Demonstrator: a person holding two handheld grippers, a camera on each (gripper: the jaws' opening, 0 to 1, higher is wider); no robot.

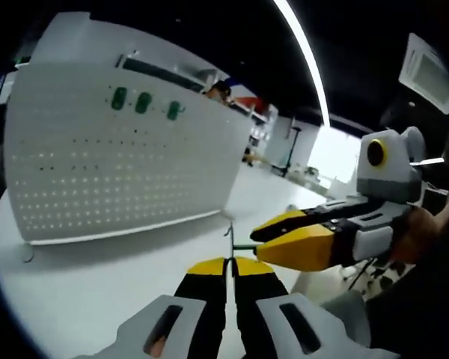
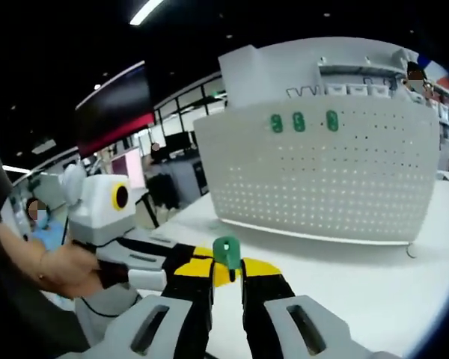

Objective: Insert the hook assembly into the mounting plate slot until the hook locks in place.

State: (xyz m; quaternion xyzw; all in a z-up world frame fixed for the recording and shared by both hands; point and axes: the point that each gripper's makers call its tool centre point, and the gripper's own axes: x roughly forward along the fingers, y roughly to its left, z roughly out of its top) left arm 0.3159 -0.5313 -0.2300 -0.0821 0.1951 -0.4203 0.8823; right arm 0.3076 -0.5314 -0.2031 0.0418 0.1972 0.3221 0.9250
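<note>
A thin metal hook stands up from between the yellow tips of my left gripper, which is shut on it. My right gripper reaches in from the right, its tips touching the hook's base where a bit of green shows. In the right gripper view, my right gripper is shut on a small green mounting piece. The left gripper meets it from the left, tip to tip. Both are held above the white table.
A white pegboard stands upright on the table beyond the grippers, with three green pieces fixed near its top. A person's hand holds the left gripper. Shelving and people are in the far background.
</note>
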